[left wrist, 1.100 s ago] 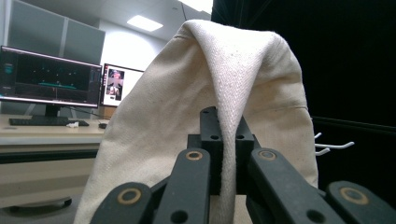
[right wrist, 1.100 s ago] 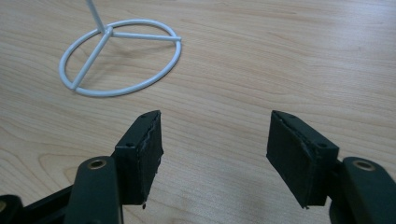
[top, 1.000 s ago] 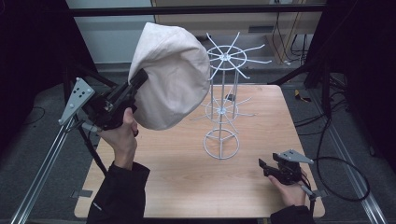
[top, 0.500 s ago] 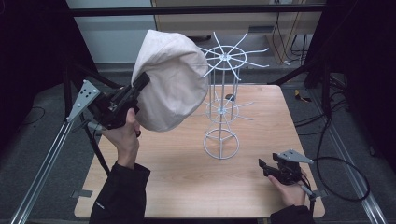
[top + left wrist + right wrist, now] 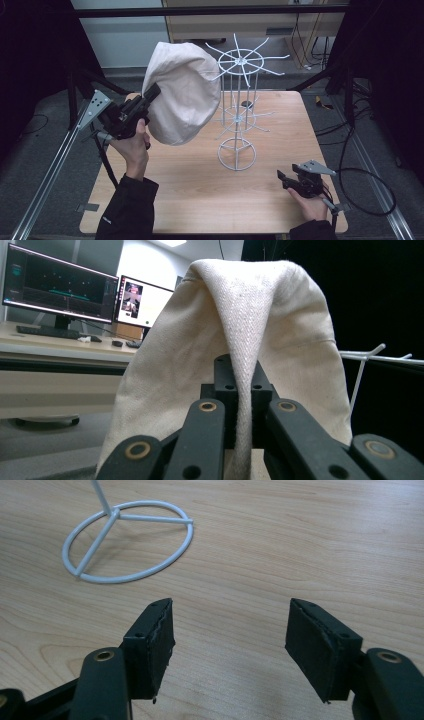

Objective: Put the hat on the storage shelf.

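While the left gripper (image 5: 150, 97) is raised above the left side of the wooden table (image 5: 190, 200), its two black jaws are clamped tight on a fold of a cream fabric cap (image 5: 184, 92). In the left gripper view the twill cloth (image 5: 250, 335) rises from between the closed jaws, one seam running straight up out of the pinch and the crown spreading out to both sides. From the high view the cap hangs in the air off the jaw tips, its rounded top facing the camera, just beside the upper spoked ring of a white wire hat stand (image 5: 239, 112); whether cloth and wire touch cannot be told, though the cap's right edge overlaps the ends of the nearest spokes in the picture. The stand is upright near the middle of the table, with a large spoked ring at the top, a smaller one lower down the stem and a round wire foot (image 5: 127, 540) flat on the wood.

The right gripper (image 5: 285, 180) rests low at the near right corner of the table, well apart from the cap. Its jaws stand wide apart with nothing between them, only bare wood grain below, and they point toward the stand's foot.
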{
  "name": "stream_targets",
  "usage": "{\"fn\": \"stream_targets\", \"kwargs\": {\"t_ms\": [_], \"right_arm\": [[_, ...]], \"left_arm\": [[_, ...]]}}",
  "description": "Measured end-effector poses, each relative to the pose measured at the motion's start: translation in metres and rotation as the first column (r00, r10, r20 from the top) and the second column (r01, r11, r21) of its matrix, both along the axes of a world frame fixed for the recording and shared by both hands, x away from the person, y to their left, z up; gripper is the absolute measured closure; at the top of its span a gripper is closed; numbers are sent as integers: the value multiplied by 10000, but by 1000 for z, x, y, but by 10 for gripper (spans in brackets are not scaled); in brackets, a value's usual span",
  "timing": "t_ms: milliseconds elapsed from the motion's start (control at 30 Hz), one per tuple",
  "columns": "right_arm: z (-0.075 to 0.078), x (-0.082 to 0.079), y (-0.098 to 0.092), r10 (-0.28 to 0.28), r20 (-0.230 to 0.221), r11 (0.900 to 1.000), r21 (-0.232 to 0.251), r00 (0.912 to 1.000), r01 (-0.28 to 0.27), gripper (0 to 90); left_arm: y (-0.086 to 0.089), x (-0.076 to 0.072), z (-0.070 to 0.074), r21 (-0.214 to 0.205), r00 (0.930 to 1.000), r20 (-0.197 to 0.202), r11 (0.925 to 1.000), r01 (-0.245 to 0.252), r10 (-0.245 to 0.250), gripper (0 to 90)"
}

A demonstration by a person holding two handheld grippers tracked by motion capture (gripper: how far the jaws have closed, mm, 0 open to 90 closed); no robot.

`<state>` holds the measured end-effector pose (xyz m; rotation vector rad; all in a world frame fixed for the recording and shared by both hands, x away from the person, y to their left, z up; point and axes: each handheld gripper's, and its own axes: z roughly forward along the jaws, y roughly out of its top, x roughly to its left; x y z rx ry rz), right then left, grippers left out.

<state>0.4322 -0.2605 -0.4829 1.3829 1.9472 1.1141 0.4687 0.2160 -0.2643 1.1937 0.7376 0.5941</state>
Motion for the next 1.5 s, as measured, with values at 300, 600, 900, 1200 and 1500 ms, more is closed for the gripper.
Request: {"fn": "stream_targets", "kwargs": {"t_ms": [300, 600, 900, 1200, 1500], "right_arm": [[0, 0, 0, -10, 7, 10000, -14, 10000, 10, 358], [0, -1, 0, -18, -73, 10000, 37, 10000, 18, 358], [0, 0, 0, -1, -38, 10000, -19, 10000, 1, 358], [-1, 0, 1, 7, -54, 10000, -14, 10000, -7, 358], [-1, 0, 0, -3, -42, 10000, -12, 10000, 3, 356]], "left_arm": [[-2, 0, -15, 629, 9995, -315, 9980, 64, -44, 878], [-5, 1, -31, 1112, 9978, -655, 9936, 212, -140, 877], [-12, 0, -42, 1459, 9958, -865, 9884, 428, -304, 875], [-20, 3, -47, 1804, 9928, -1148, 9820, 551, -346, 872], [-28, 11, -53, 2194, 9863, -1616, 9733, 671, -316, 864]]}}
